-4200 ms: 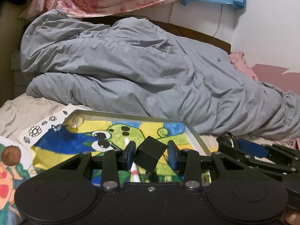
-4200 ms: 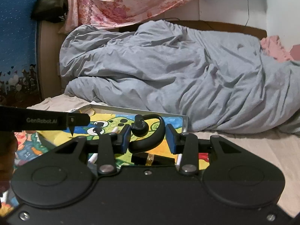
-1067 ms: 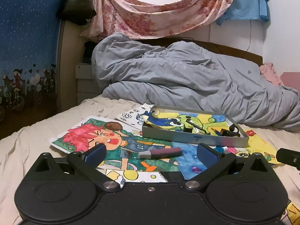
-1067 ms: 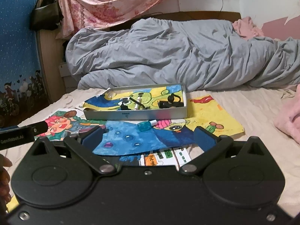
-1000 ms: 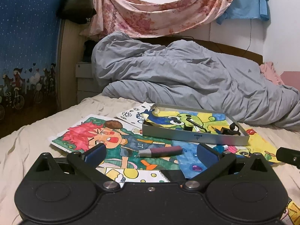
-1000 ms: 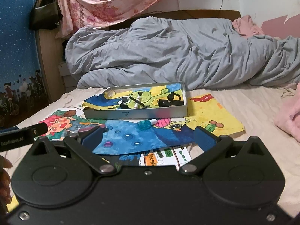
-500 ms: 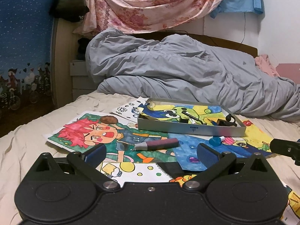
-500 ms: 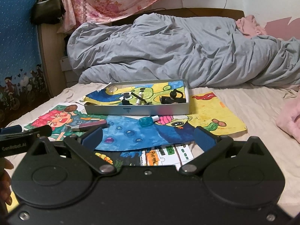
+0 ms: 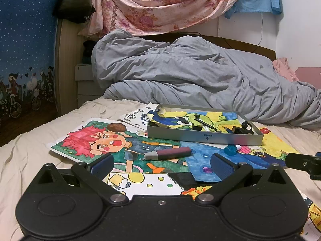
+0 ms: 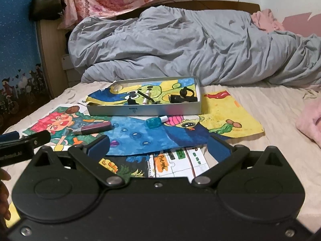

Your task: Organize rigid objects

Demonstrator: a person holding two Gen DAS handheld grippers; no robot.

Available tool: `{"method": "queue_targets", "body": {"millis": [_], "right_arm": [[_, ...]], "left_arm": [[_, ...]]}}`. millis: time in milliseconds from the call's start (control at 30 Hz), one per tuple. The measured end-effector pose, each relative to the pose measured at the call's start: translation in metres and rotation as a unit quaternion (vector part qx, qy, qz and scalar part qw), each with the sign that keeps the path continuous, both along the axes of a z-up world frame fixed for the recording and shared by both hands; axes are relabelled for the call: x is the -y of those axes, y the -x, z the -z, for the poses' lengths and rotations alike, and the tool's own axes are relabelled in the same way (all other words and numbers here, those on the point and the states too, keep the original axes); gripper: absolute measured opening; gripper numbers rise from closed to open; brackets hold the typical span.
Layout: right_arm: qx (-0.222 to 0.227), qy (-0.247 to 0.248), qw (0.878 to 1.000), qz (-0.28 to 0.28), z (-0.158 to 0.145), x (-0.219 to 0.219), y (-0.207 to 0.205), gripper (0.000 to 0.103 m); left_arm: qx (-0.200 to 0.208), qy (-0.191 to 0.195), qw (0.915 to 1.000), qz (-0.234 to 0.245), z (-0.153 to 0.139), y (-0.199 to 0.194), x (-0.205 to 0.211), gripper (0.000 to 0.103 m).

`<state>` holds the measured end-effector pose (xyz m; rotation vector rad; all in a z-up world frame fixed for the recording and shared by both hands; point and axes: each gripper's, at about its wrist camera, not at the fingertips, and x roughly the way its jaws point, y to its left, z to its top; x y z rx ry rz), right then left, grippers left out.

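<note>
Both tools, left (image 9: 160,165) and right (image 10: 158,147), gape empty (between pickups); ahead lie a maroon marker (image 9: 167,153) and teal bottle (image 10: 155,122), likely next for the grey metal tray (image 10: 144,110).

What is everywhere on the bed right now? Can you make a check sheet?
Surface: bed sheet, beige, wrinkled, strewn with coloured drawings.
Job's things: metal tin holding a black earpiece, a white pen and small dark items; maroon marker and blue-green bottle lie outside, in front of the tin.
Clutter: grey duvet heaped behind; pink cloth at the right edge.
Grippers: left gripper and right gripper open, empty.
Cables: thin wall cable.
Surroundings: floral cloth, black bag, blue curtain.
</note>
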<state>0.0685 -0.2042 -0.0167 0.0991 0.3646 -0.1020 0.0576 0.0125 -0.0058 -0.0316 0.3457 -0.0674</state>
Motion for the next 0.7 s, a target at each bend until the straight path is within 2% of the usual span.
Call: {"method": "queue_targets", "body": {"millis": [333,700], "right_arm": [[-0.027,-0.001,1.000,-0.003,0.007,0.000,-0.010,0.103],[-0.026,-0.002,1.000,-0.007,0.006,-0.001,-0.012,0.103]], "left_arm": [[-0.010,0.004,0.9999,0.001,0.006,-0.001,0.000,0.102],[-0.020,0.016,0.9997,-0.002,0.006,-0.005,-0.001,0.102]]}}
